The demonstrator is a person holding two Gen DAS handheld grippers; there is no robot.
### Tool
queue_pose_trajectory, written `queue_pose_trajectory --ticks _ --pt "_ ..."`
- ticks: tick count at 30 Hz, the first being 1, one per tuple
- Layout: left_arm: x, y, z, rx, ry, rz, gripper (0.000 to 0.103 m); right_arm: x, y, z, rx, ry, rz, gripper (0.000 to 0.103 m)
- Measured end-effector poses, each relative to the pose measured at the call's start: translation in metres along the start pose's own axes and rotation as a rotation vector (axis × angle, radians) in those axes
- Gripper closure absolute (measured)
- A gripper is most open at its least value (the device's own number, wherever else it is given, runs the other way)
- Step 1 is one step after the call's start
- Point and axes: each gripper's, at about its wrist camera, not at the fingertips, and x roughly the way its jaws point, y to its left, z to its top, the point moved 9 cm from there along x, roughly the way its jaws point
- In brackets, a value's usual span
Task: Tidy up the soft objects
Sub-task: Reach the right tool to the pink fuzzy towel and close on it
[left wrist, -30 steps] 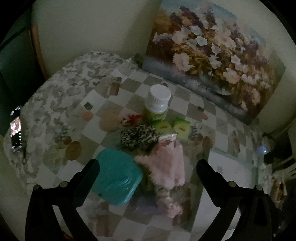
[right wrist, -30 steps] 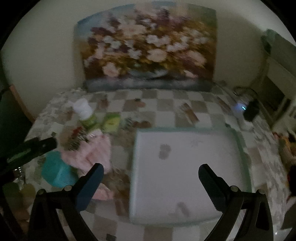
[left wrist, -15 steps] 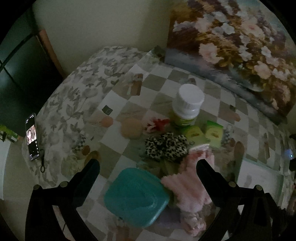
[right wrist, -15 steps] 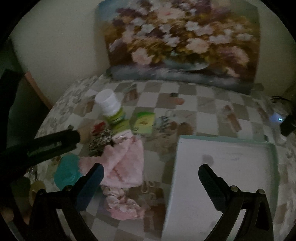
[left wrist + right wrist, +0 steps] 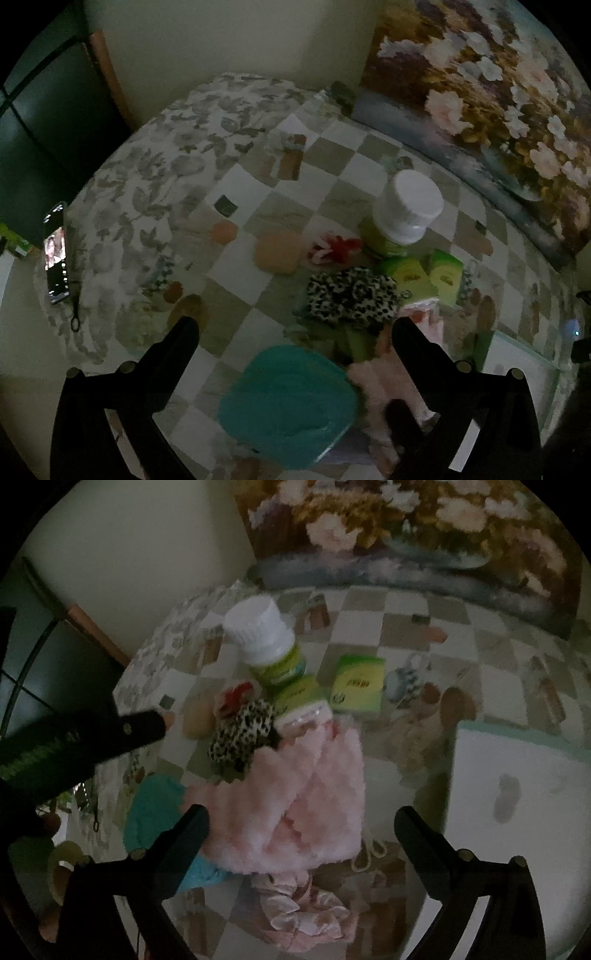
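Observation:
A fluffy pink cloth [image 5: 295, 805] lies on the checked table, with a pink satin scrunchie [image 5: 306, 915] in front of it and a leopard-print scrunchie [image 5: 243, 734] behind it. My right gripper [image 5: 301, 821] is open just above the pink cloth. My left gripper [image 5: 295, 332] is open above a teal soft pad [image 5: 288, 402]; the leopard scrunchie [image 5: 351, 295] and the pink cloth [image 5: 373, 384] lie just beyond and to its right. A red-and-white scrunchie [image 5: 332, 247] and a beige puff [image 5: 277, 254] lie farther back. The left gripper's finger [image 5: 92, 738] shows in the right wrist view.
A white-capped green bottle [image 5: 402, 218] and green boxes [image 5: 432, 273] stand behind the soft things. A white tray [image 5: 517, 812] with a mint rim lies to the right. A phone [image 5: 55, 254] lies at the table's left edge. A flower painting [image 5: 406, 528] leans on the wall.
Both grippers have swung left and moved closer to the pile. The tray has slid toward the right of both views. The right gripper now hangs over the pink cloth.

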Motion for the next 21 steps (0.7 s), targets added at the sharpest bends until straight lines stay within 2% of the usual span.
queue_pose_trajectory --ticks 4,7,9,19,21 --pt "0.003 -0.006 -0.002 -0.003 0.015 -0.032 0.000 0.009 -0.008 -0.004 0.011 0.016 -0.008 0.016" --pt "0.005 -0.008 -0.004 -0.016 0.032 -0.056 0.000 0.012 -0.020 -0.007 0.044 0.027 -0.006 0.031" --pt "0.005 -0.011 -0.005 -0.014 0.035 -0.066 0.000 0.015 -0.024 -0.009 0.060 0.039 0.017 0.049" --pt "0.001 -0.030 -0.009 0.035 0.039 -0.088 0.000 0.008 -0.027 -0.006 0.057 0.014 0.060 0.075" --pt "-0.001 -0.033 -0.010 0.039 0.040 -0.096 0.000 0.007 -0.027 -0.005 0.056 0.009 0.062 0.085"
